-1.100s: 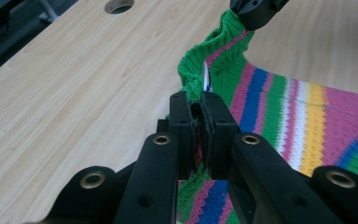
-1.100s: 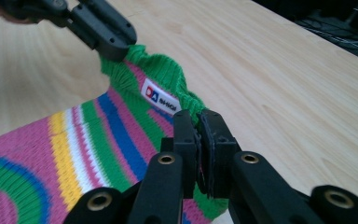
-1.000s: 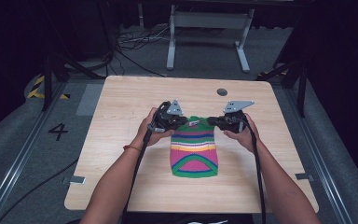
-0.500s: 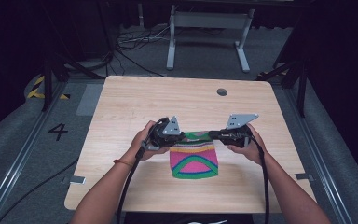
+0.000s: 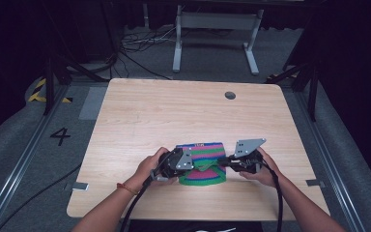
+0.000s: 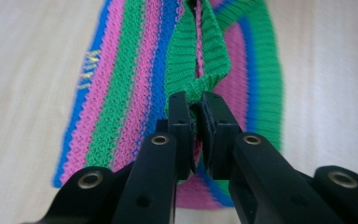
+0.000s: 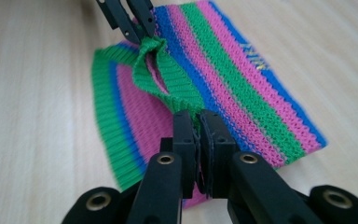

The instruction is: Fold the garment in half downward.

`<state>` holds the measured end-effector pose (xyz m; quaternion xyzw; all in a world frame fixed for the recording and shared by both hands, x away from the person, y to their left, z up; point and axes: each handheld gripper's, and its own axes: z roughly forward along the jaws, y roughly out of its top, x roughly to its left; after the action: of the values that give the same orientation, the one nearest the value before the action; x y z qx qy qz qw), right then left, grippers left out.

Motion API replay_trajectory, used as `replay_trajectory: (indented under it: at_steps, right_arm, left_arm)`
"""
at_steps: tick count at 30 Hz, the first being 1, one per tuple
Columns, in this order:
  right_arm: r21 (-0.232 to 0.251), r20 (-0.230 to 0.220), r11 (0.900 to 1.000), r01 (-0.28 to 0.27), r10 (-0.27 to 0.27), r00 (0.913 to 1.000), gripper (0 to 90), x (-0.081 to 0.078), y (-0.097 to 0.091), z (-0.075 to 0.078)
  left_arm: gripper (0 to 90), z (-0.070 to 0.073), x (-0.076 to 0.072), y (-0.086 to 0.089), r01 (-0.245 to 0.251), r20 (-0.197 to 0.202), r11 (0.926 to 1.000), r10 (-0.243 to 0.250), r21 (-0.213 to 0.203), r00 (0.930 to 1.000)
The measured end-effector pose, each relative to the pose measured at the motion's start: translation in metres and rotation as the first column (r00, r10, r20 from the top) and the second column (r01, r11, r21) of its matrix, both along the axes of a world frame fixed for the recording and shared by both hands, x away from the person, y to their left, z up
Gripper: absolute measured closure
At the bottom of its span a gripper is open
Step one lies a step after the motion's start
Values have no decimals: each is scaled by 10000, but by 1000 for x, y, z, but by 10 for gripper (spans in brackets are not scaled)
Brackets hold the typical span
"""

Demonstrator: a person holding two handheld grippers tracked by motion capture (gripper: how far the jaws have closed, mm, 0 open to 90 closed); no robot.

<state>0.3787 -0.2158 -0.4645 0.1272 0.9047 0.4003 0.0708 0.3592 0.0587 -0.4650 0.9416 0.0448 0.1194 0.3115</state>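
Note:
A knitted hat [image 5: 204, 164] striped in green, pink and blue lies on the wooden table [image 5: 174, 116], near its front edge. My left gripper [image 5: 189, 164] is at the hat's left side, shut on its green ribbed rim [image 6: 196, 70]. My right gripper [image 5: 228, 162] is at the hat's right side, shut on the same green rim [image 7: 177, 84]. The rim is folded over the hat's body and stretched between the two grippers. In the right gripper view the left gripper's jaws pinch the rim's far end [image 7: 149, 44]. Small yellow lettering [image 6: 88, 70] shows on a blue stripe.
A round cable hole [image 5: 230, 95] sits in the table's far right part. Behind the table stand a grey metal frame [image 5: 217, 38] and loose cables [image 5: 140, 43] on the floor. A "4" mark [image 5: 60, 137] is on the floor at the left.
Both grippers have come toward the table's front edge, pulling the hat's green rim with them, so the hat is folded over itself and looks shorter.

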Motion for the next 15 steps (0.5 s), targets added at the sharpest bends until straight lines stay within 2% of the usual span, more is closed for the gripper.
replay_trajectory:
  at_steps: [6, 11, 15]
  right_arm:
    - [-438, -86, 9981, -443, 440, 9990, 856, -16, 1, -7]
    - [-519, -336, 9975, -487, 470, 9983, 843, -21, 1, -17]
    - [-469, -522, 9975, -522, 497, 9974, 841, -23, -1, -22]
  left_arm:
    - [806, -12, -13, 1, 179, -284, 9992, -168, 363, 9995]
    - [713, -16, -19, 8, 51, -373, 10000, -52, -21, 9993]
    - [693, -18, -22, 12, -14, -531, 9998, 3, -222, 9986]
